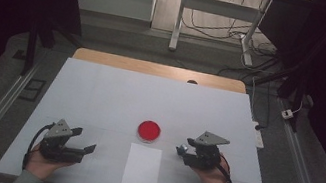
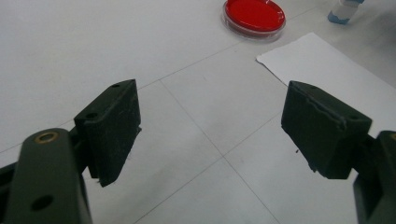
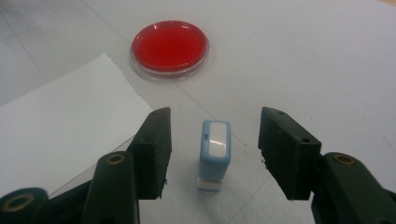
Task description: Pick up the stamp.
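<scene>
Right gripper (image 3: pixel 215 154) was spread, jaws either side of a small blue stamp (image 3: pixel 215 151) w/o touching it; stamp stood upright on the table (image 1: pixel 100 90), toward its near right corner, just right of the paper (image 1: pixel 142 168). Left gripper (image 2: pixel 210 135) was spread wide, nothing btwn jaws, near the near left corner. Red dish (image 1: pixel 149 131) sat mid-table, beyond the paper.
</scene>
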The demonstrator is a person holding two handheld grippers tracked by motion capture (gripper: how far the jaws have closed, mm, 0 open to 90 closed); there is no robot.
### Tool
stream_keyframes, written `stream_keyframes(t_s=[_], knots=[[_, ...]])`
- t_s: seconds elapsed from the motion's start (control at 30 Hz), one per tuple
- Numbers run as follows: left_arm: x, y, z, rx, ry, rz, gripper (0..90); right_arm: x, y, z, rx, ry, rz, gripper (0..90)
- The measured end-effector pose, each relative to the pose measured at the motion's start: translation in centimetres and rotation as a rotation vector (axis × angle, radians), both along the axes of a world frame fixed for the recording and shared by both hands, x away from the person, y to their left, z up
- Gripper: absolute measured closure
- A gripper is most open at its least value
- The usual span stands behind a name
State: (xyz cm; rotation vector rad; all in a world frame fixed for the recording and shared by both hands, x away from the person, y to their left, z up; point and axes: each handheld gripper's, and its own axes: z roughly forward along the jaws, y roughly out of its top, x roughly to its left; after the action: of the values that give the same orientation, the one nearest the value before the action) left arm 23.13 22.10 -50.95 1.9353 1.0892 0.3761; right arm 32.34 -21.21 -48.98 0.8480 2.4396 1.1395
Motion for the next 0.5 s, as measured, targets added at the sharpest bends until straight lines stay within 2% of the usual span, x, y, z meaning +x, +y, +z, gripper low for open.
stream_keyframes(t_s=[0.2,0.5], knots=[[0.02,0.06,-0.03,0.002,0.0,0.0,20.4,0.04,0.15,-0.46,-0.014,0.013,0.006,53.0],[-0.01,0.04,-0.09,0.006,0.001,-0.002,20.4,-0.08,0.11,-0.59,-0.022,0.005,0.01,64.9]])
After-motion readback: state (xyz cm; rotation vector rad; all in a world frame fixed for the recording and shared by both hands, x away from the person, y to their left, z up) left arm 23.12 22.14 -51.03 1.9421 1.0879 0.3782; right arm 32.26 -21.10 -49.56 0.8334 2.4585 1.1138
